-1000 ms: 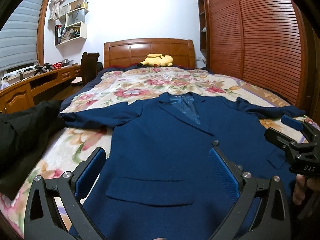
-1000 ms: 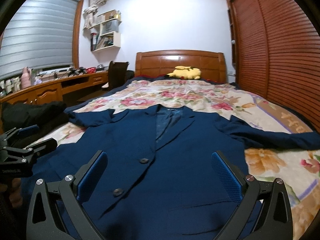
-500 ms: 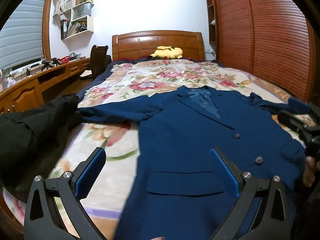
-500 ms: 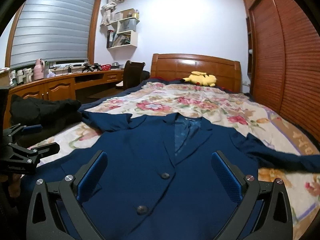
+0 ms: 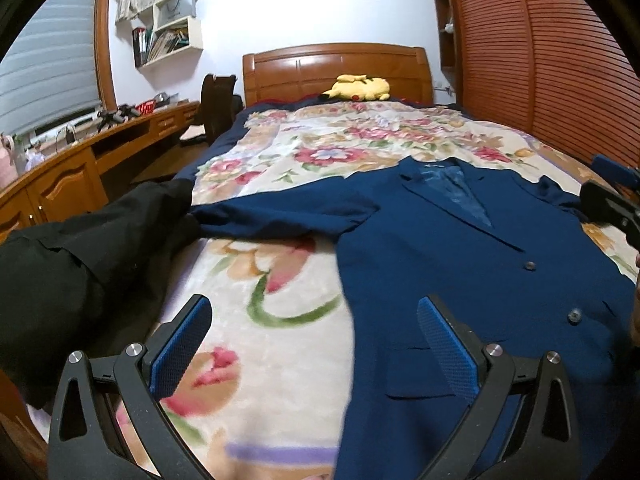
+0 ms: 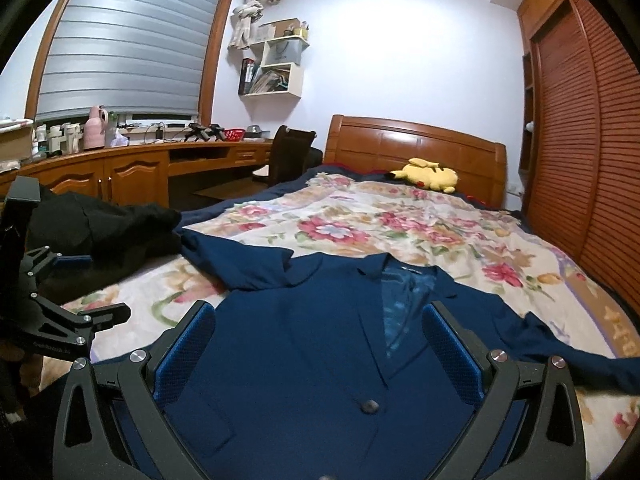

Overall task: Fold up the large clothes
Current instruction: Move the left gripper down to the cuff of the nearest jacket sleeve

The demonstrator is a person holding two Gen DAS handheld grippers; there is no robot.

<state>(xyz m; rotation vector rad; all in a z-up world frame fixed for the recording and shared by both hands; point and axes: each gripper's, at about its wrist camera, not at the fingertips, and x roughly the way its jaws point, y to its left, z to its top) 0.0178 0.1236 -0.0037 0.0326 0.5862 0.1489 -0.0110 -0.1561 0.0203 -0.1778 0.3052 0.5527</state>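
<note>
The blue jacket (image 6: 320, 344) is laid flat on the floral bedspread (image 5: 280, 360), collar toward the headboard (image 6: 416, 148) (sleeves spread sideways). Left gripper (image 5: 316, 344) and right gripper (image 6: 320, 352) are held wide apart, empty.

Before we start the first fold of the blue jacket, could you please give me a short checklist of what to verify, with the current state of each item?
1. Left tongs open and holding nothing: ok.
2. Right tongs open and holding nothing: ok.
3. Blue jacket lying front up on the floral blanket, collar toward the headboard: ok.
4. Both sleeves spread outward: ok.
5. Sleeve tip clear of the black garment: not ok, they touch or overlap.
6. Hem lying flat: cannot tell, it is under the tongs and out of view.
</note>
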